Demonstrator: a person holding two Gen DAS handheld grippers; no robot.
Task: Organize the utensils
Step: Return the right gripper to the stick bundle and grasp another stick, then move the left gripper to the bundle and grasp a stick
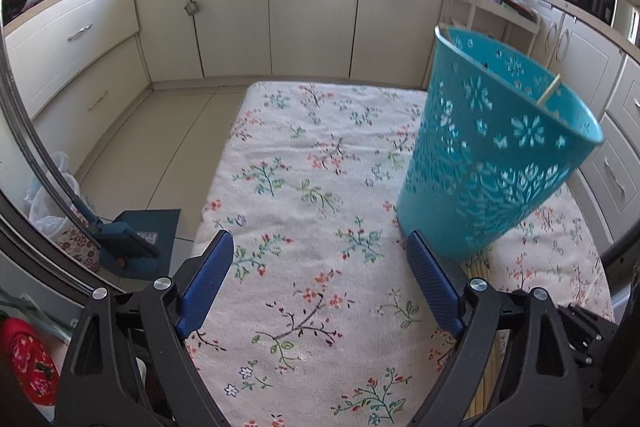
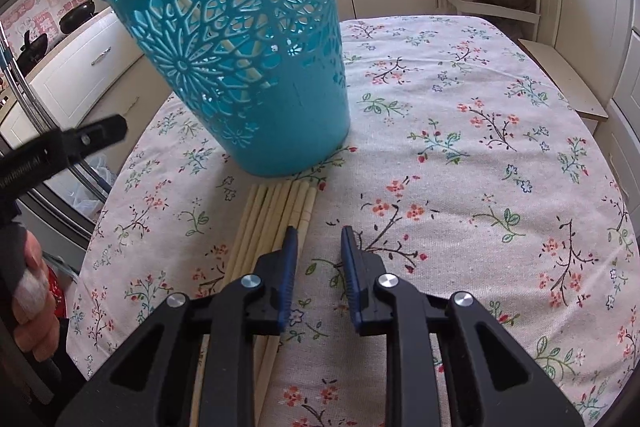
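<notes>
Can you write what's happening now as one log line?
left gripper: open, empty | right gripper: open, empty, beside chopsticks | teal basket: upright on floral tablecloth

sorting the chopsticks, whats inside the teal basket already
One pale stick pokes above the rim of the teal basket, and more pale shapes show through its cutouts. The wall hides how many there are and the basket's bottom. A bundle of chopsticks lies outside on the tablecloth.

Basket (image 2: 240, 59) blocks chopsticks' (image 2: 276, 211) far ends; cloth (image 2: 480, 167) rightward open
</notes>
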